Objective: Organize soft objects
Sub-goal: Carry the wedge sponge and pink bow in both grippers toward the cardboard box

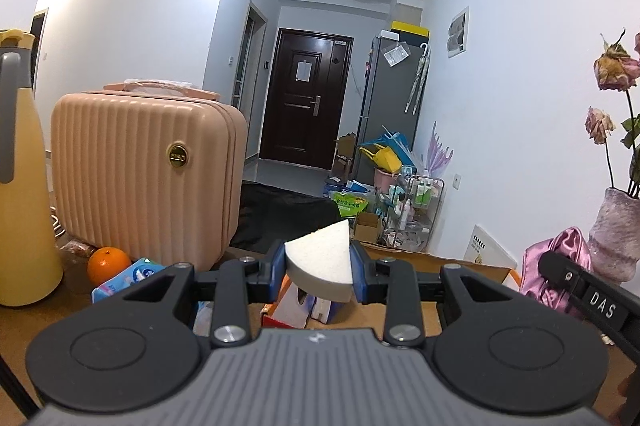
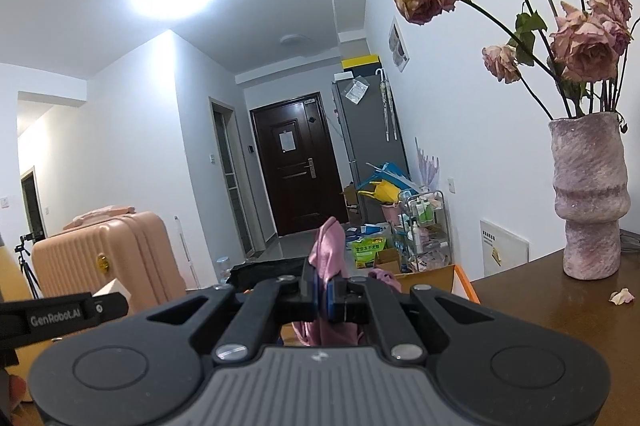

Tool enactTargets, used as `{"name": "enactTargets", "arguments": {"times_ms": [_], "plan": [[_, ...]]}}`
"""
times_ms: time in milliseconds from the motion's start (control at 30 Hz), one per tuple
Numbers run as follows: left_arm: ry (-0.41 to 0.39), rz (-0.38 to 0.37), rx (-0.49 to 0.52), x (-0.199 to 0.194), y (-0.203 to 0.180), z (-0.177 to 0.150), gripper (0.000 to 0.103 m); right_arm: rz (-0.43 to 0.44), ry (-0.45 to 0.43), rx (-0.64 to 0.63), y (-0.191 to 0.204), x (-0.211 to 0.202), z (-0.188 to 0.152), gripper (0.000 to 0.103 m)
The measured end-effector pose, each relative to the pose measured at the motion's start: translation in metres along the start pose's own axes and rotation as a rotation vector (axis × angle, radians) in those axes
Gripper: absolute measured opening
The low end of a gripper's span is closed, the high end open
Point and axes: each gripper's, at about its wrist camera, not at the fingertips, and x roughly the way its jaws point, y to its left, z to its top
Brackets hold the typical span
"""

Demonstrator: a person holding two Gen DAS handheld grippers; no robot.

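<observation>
White sponge wedge: we see it clamped between the blue pads of our left gripper, lifted above the cardboard box.
Pink cloth: pinched in our right gripper, whose jaws are pressed nearly together on it; the loose end hangs below.
Cardboard box: sits on the wooden worktop, with a tissue box inside.
Worktop's left side: peach suitcase, orange, yellow jug.
Worktop's right edge: pink vase of dried roses.
</observation>
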Motion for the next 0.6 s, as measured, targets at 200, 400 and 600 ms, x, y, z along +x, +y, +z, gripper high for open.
{"name": "enactTargets", "arguments": {"times_ms": [200,400,600], "plan": [[0.007,0.005,0.023,0.020,-0.006,0.002,0.033,-0.007,-0.001,0.004,-0.003,0.016,0.005,0.004],[0.011,0.003,0.047,0.038,-0.016,0.007,0.033,-0.010,0.014,0.001,-0.004,0.031,0.008,0.004],[0.025,-0.009,0.061,0.057,-0.023,0.009,0.033,-0.016,0.038,-0.011,-0.004,0.048,0.010,0.004]]}}
